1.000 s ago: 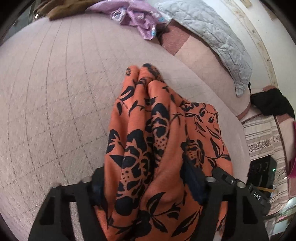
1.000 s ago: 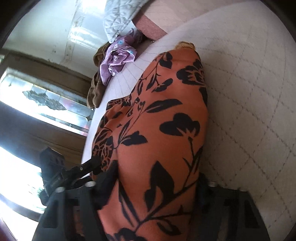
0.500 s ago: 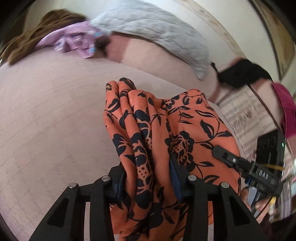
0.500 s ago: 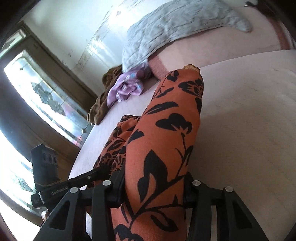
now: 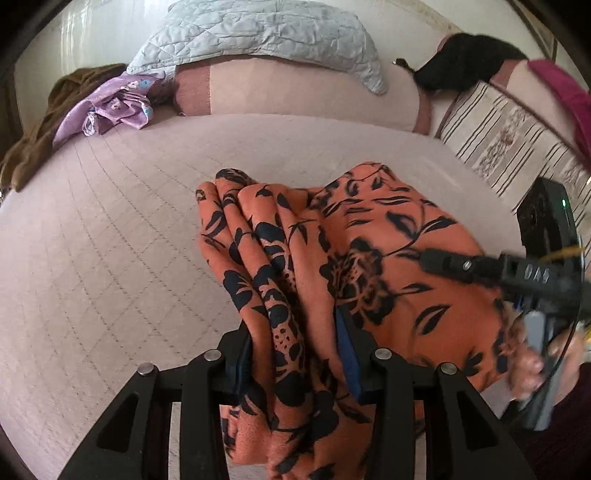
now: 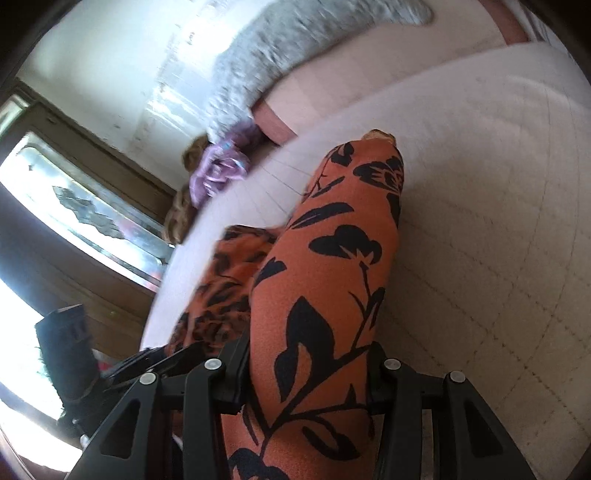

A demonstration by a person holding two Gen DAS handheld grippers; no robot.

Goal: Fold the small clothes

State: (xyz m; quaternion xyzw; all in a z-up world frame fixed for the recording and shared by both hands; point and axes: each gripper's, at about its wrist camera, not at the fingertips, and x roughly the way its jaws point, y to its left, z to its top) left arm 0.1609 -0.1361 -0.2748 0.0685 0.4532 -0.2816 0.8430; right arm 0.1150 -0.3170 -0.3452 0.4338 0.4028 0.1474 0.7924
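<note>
A: Status of the orange floral garment?

B: Bunched, lifted above the bed. Left hand-held gripper and right hand-held gripper each clamp a gathered edge, jaws just eased slightly.

A: Progress?

B: Early, by my estimate: no flat fold visible yet.

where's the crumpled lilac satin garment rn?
Left wrist view, upper left: the lilac satin garment lies at the far edge of the pink quilted bed, between a brown cloth and the grey quilted blanket.

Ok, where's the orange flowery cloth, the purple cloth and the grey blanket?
orange flowery cloth (image 5: pixel 388 258), left wrist view, its spread middle.
purple cloth (image 5: pixel 110 107), left wrist view, crumpled middle.
grey blanket (image 5: pixel 258 33), left wrist view, quilted top.
</note>
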